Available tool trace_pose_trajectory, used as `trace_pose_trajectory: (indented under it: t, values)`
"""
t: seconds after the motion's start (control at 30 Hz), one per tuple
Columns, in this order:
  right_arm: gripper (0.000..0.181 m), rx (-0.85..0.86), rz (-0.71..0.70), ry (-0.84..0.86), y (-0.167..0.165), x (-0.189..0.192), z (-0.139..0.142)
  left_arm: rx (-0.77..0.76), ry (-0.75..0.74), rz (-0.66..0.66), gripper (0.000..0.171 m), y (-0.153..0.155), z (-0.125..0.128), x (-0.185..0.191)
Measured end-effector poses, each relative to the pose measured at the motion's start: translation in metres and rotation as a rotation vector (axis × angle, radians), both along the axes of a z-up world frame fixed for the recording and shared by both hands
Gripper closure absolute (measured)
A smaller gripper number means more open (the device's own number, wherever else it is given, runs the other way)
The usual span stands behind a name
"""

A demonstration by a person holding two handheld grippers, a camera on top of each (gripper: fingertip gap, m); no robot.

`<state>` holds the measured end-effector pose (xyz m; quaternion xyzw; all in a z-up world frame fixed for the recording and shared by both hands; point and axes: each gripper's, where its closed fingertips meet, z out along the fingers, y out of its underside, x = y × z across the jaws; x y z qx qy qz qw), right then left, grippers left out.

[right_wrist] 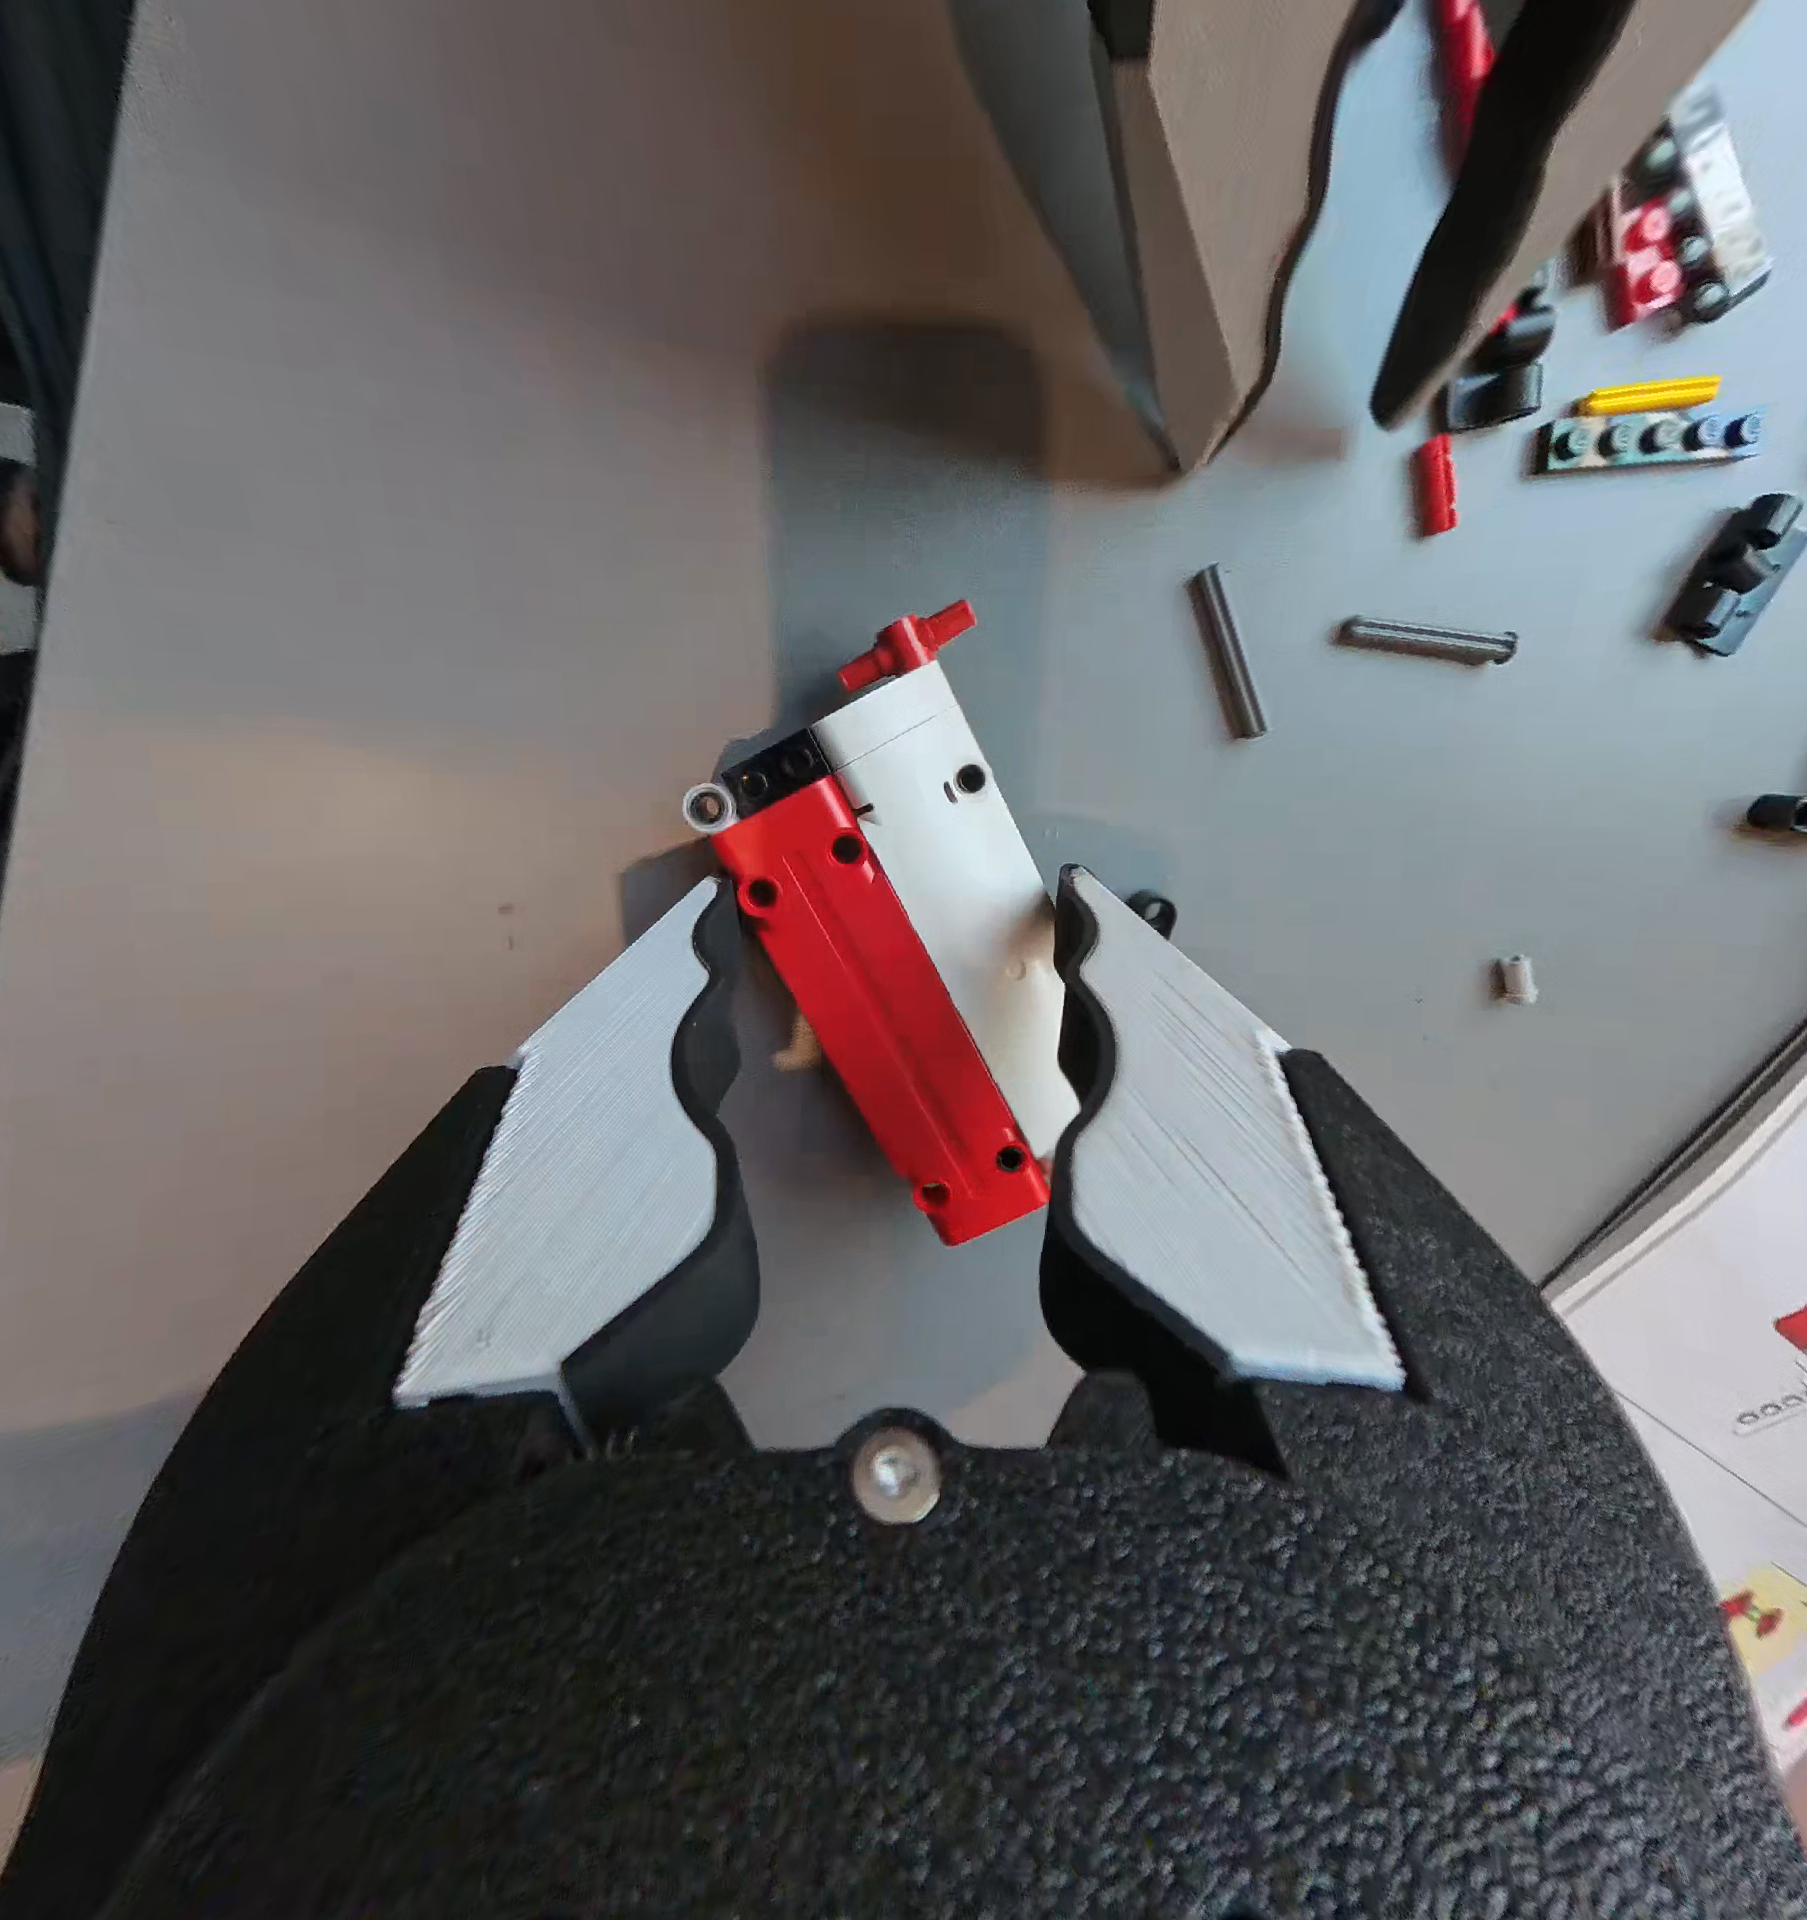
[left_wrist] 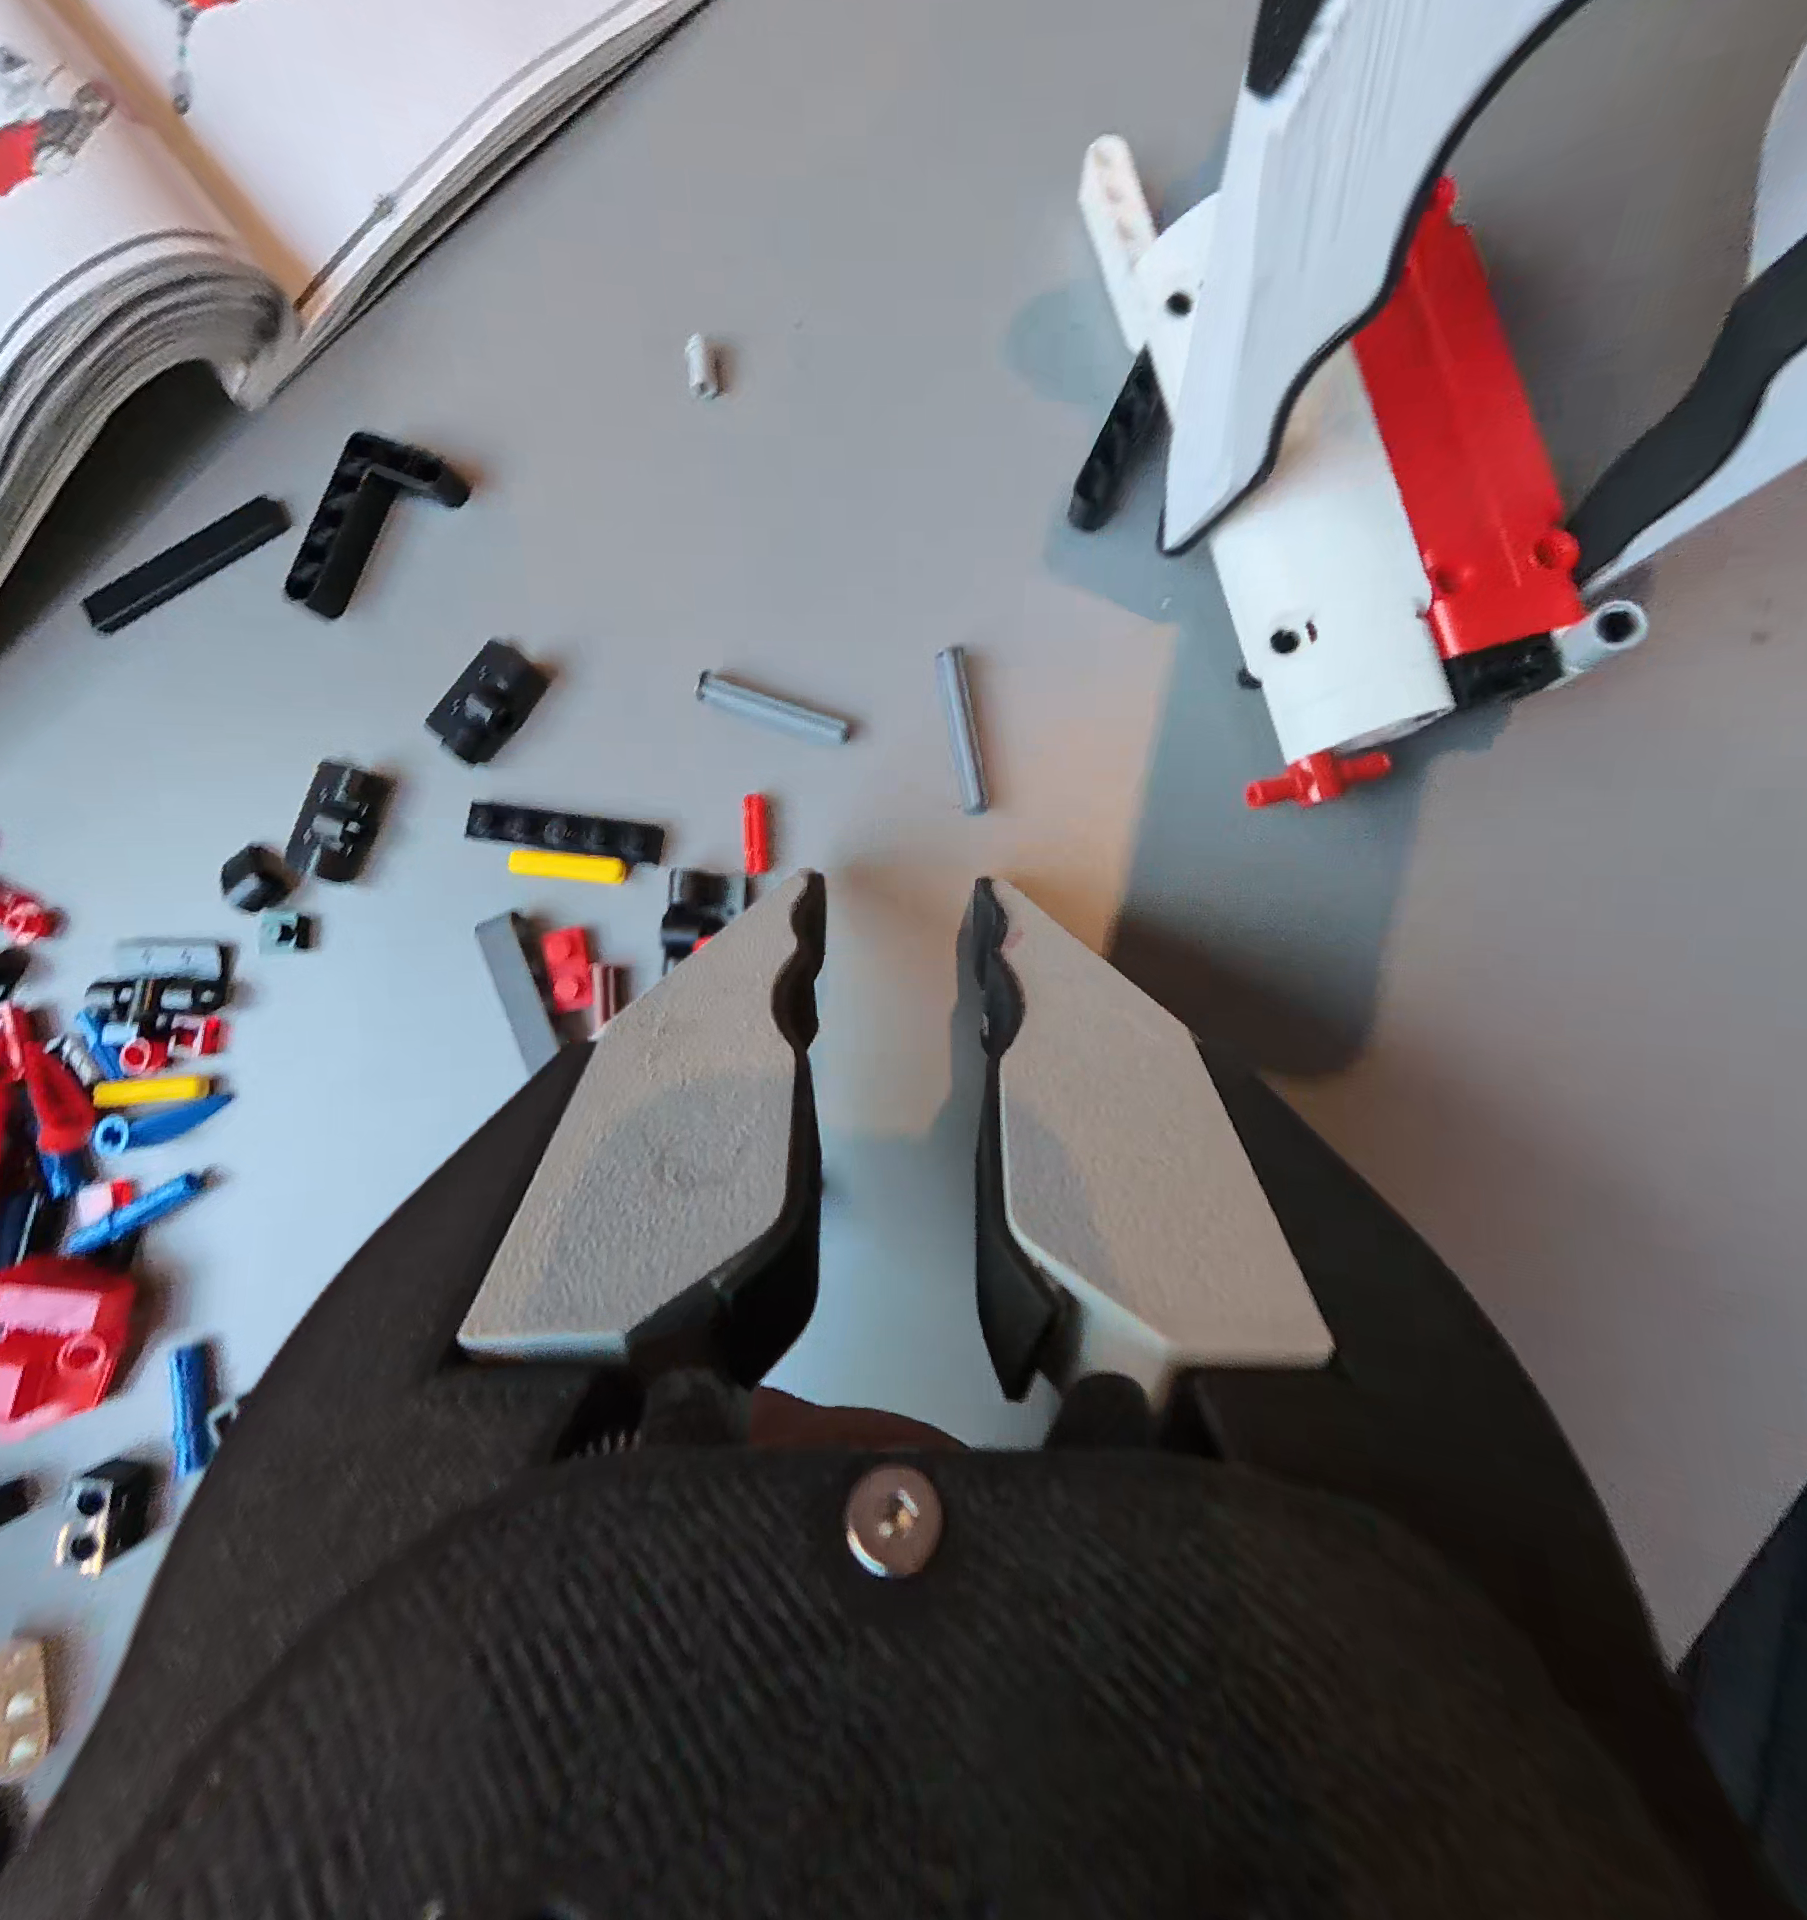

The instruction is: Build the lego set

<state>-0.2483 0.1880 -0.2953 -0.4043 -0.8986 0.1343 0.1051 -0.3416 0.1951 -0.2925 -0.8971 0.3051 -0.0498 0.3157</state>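
The right gripper has its fingers spread wide on both sides of the red and white lego build, which lies on the grey tabletop in the middle of the frame. One finger looks like it touches the red side. The other sits just beside the white side. I cannot tell if they squeeze it yet. My guess is they are there to keep the build from sliding.

The left gripper is open too and holds nothing. It hovers low in the frame, near two grey axle rods. It may be about to pick one.

Loose lego pieces fill the left side of the left wrist view, and the open instruction book lies in the upper left. The bare tabletop between the rods and the build leaves room to move. The tabletop edge runs down the left of the right wrist view, not far from the build.
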Motion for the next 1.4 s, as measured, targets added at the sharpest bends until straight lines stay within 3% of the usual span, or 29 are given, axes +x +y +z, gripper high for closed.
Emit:
trace_pose_trajectory:
  t: [0.1, 0.27, 0.5, 0.67, 0.77, 0.97, 1.07, 1.13, 1.23, 1.4]
  values:
    - [0.128, 0.044, -0.008, -0.010, 0.005, 0.007, 0.003, 0.025, -0.011, 0.033, 0.145, -0.005, 0.002, -0.007]
    - [0.156, 0.066, -0.090, 0.125, 0.000, 0.043, 0.035, 0.069, -0.064, 0.045, 0.146, -0.011, 0.008, -0.006]
    - [0.141, 0.047, -0.239, 0.222, -0.010, 0.073, 0.013, 0.070, -0.106, -0.012, 0.145, -0.004, 0.011, 0.024]
    - [0.142, -0.010, -0.431, 0.429, -0.008, 0.100, 0.058, 0.083, -0.052, -0.054, 0.145, 0.003, 0.009, 0.044]
    - [0.145, -0.033, -0.543, 0.505, 0.000, 0.126, 0.073, 0.106, -0.029, -0.052, 0.146, 0.028, 0.015, 0.048]
    - [0.145, -0.049, -0.602, 0.514, -0.007, 0.153, 0.062, 0.043, -0.027, -0.065, 0.143, 0.095, 0.016, 0.045]
    - [0.145, -0.061, -0.615, 0.532, -0.009, 0.160, 0.062, -0.024, 0.052, -0.086, 0.152, 0.108, 0.001, 0.034]
    - [0.145, -0.074, -0.625, 0.549, -0.008, 0.164, 0.065, -0.049, 0.026, -0.108, 0.169, 0.109, -0.004, 0.035]
    - [0.146, -0.096, -0.629, 0.581, -0.008, 0.167, 0.072, -0.079, 0.034, -0.082, 0.169, 0.106, -0.004, 0.020]
    - [0.146, -0.152, -0.599, 0.611, -0.014, 0.158, 0.077, -0.084, 0.125, 0.013, 0.170, 0.083, 0.000, -0.036]
